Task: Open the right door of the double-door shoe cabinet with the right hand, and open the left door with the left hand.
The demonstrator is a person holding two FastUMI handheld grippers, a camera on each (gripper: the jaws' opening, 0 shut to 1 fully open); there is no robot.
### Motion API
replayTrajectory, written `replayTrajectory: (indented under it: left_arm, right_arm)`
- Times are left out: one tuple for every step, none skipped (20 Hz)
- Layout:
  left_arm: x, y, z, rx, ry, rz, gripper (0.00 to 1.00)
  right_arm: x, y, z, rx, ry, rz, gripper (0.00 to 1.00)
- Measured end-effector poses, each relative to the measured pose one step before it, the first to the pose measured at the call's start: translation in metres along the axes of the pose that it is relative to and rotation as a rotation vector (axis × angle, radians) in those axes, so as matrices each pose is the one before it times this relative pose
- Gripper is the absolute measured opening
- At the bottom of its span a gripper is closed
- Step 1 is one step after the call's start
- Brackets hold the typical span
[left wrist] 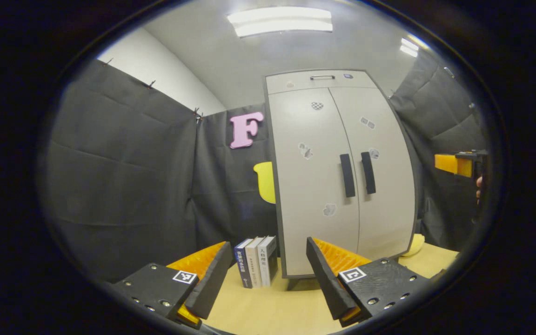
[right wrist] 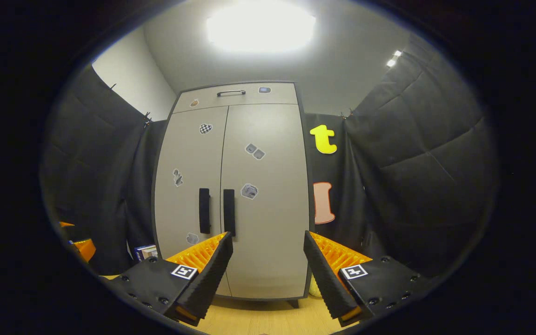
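Note:
The grey double-door shoe cabinet stands on a wooden table with both doors closed. Its left door handle and right door handle are black vertical bars side by side at the middle seam. My left gripper is open, well short of the cabinet, empty. In the right gripper view the cabinet fills the centre, with the left handle and right handle. My right gripper is open and empty, its left finger overlapping the right door's lower part. The right gripper also shows at the far right edge.
Three books stand upright on the table just left of the cabinet. A yellow object peeks from behind the cabinet's right foot. Black cloth walls close in on both sides. A drawer with a metal handle tops the cabinet.

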State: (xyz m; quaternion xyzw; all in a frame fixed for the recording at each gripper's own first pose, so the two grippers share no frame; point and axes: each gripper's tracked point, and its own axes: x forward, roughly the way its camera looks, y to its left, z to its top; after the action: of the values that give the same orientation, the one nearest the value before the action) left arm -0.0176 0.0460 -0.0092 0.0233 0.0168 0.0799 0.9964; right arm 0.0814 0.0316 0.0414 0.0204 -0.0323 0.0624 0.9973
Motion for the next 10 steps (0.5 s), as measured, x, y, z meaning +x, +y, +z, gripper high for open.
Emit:
replayTrajectory:
  left_arm:
    - [-0.00233,0.00428,-0.00028,0.00203,0.00062,0.01538,0.95]
    - [-0.00152,0.00664,-0.00069,0.00253,0.00113,0.01591,0.95]
    - [-0.00201,0.00584,-0.00036,0.00333,0.00158,0.01509,0.95]
    - [-0.00199,0.00538,-0.00049,0.00310,0.00144,0.01494,0.95]
    - [-0.00262,0.00508,0.00104,0.00272,0.00113,0.01384,0.95]
    - [-0.00205,0.00526,0.00065,0.00243,0.00179,0.01311,0.95]
    - [-0.00237,0.00414,-0.00013,0.00269,0.00177,0.01236,0.95]
    - [-0.00142,0.00435,-0.00117,0.00245,0.00121,0.01058,0.95]
    - [-0.00116,0.00391,0.00032,0.00245,0.00125,0.00881,0.95]
    - [-0.00013,0.00349,-0.00077,0.00279,0.00135,0.00833,0.95]
  right_arm:
    - [0.00640,0.00143,0.00295,0.00470,-0.00307,0.00895,0.96]
    - [0.00643,0.00177,0.00309,0.00194,-0.00315,0.00784,0.96]
    - [0.00675,0.00140,0.00207,0.00022,-0.00251,0.00616,0.96]
    - [0.00682,0.00097,0.00221,0.00201,-0.00098,0.00577,0.96]
    - [0.00581,0.00261,0.00080,0.00358,0.00245,0.00998,0.96]
    - [0.00654,0.00304,0.00112,0.00645,0.00124,0.00830,0.96]
    - [0.00729,0.00317,0.00044,0.00619,0.00228,0.00875,0.94]
    - [0.00677,0.00288,0.00112,0.00413,0.00227,0.00729,0.96]
    - [0.00518,0.00207,0.00162,0.00151,0.00087,0.00457,0.96]
    - [0.00516,0.00149,0.00178,-0.00180,0.00160,0.00261,0.94]
